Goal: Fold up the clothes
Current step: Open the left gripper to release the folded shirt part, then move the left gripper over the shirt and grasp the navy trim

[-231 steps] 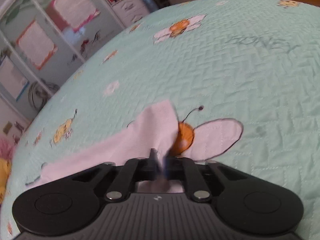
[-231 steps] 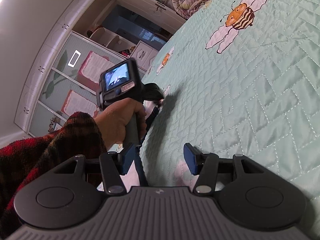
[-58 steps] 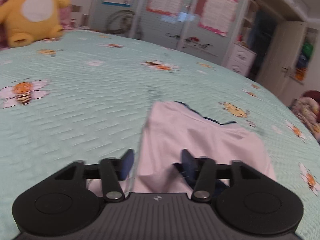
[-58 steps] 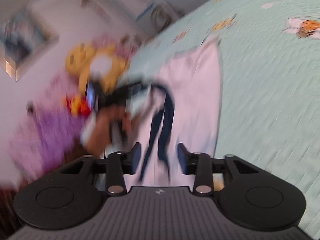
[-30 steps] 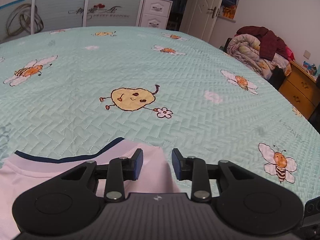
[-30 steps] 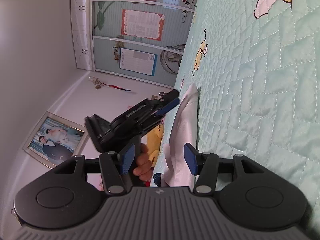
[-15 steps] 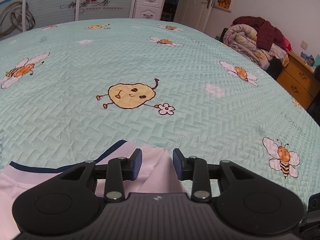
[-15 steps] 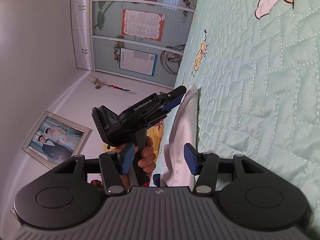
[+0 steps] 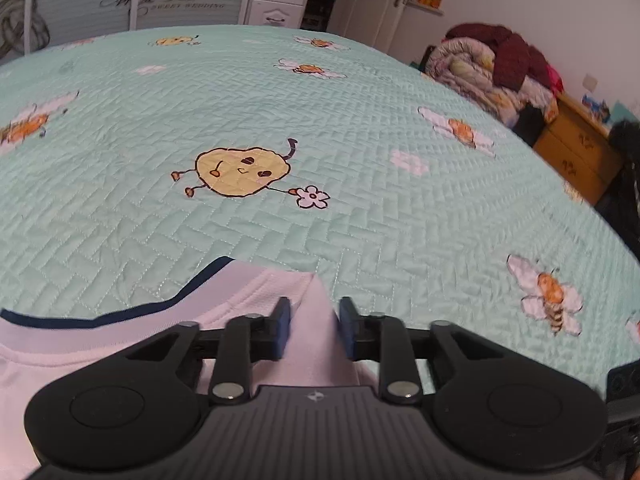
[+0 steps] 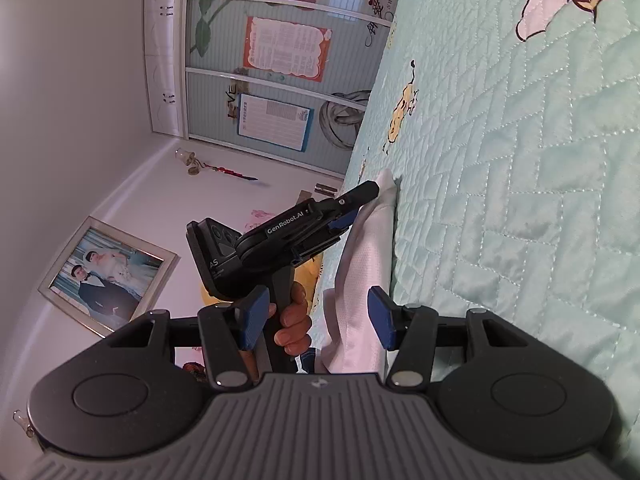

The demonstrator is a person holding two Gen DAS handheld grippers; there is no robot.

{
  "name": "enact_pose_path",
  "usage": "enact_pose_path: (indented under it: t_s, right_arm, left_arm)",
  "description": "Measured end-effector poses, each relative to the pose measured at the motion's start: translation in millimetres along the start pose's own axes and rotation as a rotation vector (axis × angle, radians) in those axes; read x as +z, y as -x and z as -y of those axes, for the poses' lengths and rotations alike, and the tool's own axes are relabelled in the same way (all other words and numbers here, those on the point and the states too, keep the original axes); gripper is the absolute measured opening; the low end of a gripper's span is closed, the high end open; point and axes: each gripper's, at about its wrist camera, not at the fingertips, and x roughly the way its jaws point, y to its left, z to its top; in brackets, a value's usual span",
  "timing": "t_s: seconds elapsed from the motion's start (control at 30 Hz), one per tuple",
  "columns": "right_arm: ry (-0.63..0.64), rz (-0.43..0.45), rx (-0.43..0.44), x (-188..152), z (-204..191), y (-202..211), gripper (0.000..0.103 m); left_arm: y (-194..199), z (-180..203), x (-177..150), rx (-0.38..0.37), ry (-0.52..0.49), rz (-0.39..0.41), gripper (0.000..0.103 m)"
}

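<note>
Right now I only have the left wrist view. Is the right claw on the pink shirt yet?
Observer: No. The right claw is open; the pink shirt runs between its pads, unpinched.
Operator: Where's my left claw from that side?
Observer: The left claw angles down at the shirt's far corner on the bedspread, jaws closing with fabric between them.
Operator: Anything crowding it?
Observer: Only a hand on its handle, seen beside one of the right claw's fingers.
</note>
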Motion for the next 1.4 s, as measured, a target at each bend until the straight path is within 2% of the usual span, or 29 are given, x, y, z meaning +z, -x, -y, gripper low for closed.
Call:
enact_pose_path:
  t_s: [0.07, 0.2, 0.3, 0.37, 0.43, 0.47, 0.5, 0.6, 0.63, 0.67, 0.73, 0.77, 0.9, 1.0, 1.17, 1.27, 1.4]
  right_arm:
    - [0.001, 0.000, 0.000, 0.2, 0.5, -0.3, 0.055]
    - [0.003, -0.001, -0.001, 0.5, 1.5, -0.9, 0.055]
    - [0.005, -0.001, -0.002, 0.7, 2.3, -1.4, 0.055]
    - [0.006, -0.002, -0.002, 0.8, 2.8, -1.7, 0.055]
    - [0.007, -0.002, -0.002, 0.9, 3.6, -1.6, 0.055]
    - [0.007, -0.003, -0.002, 0.9, 4.0, -1.6, 0.055]
    - [0.008, -0.003, -0.002, 0.9, 4.1, -1.8, 0.055]
    - [0.010, -0.003, -0.002, 0.9, 4.2, -2.2, 0.055]
    - [0.010, -0.003, -0.002, 0.8, 4.3, -2.4, 0.055]
    - [0.011, -0.003, -0.003, 0.9, 4.7, -2.2, 0.055]
    - [0.012, -0.004, -0.004, 1.0, 4.7, -2.1, 0.055]
    - [0.012, -0.004, -0.004, 0.9, 4.7, -2.1, 0.055]
    - [0.012, -0.004, -0.005, 0.9, 4.8, -1.3, 0.055]
    - [0.015, -0.004, -0.007, 0.4, 4.0, -1.2, 0.055]
    - [0.028, -0.004, -0.016, -1.8, 3.2, -0.5, 0.055]
    - [0.026, -0.003, -0.016, -2.7, 2.0, -1.1, 0.055]
    - [0.025, -0.003, -0.016, -3.7, 2.1, -0.9, 0.055]
  left_arm:
    - [-1.7, 5.2, 1.1, 0.000, -0.023, 0.002, 0.002]
    - [-6.9, 12.2, 7.3, 0.018, -0.037, 0.043, 0.001]
    - [-13.4, 15.8, 18.8, 0.005, -0.023, 0.080, 0.000]
    - [-23.6, 20.1, 21.0, 0.010, -0.033, 0.059, 0.000]
    - [-34.5, 21.7, 17.0, 0.052, -0.049, 0.025, 0.001]
    - [-38.5, 21.3, 14.2, 0.082, -0.053, 0.016, 0.006]
    - [-35.8, 19.2, 12.7, 0.095, -0.035, 0.039, 0.007]
    - [-17.6, 12.2, 10.5, 0.105, 0.039, 0.148, 0.013]
    - [-6.9, 11.1, 11.3, 0.092, 0.062, 0.187, 0.023]
    - [4.5, 11.3, 11.0, 0.094, 0.070, 0.223, 0.040]
    - [27.5, 12.5, 9.9, 0.106, 0.078, 0.292, 0.052]
    - [36.4, 12.7, 8.8, 0.135, 0.086, 0.309, 0.056]
    - [63.2, 0.3, -11.7, 0.279, 0.169, 0.279, 0.056]
    - [93.7, -15.4, -43.3, 0.331, 0.257, 0.329, 0.056]
    - [144.5, -41.5, -88.4, 0.347, 0.470, 0.456, 0.056]
    - [152.0, -51.0, -97.2, 0.382, 0.517, 0.450, 0.056]
    - [146.5, -58.9, -103.6, 0.375, 0.556, 0.413, 0.056]
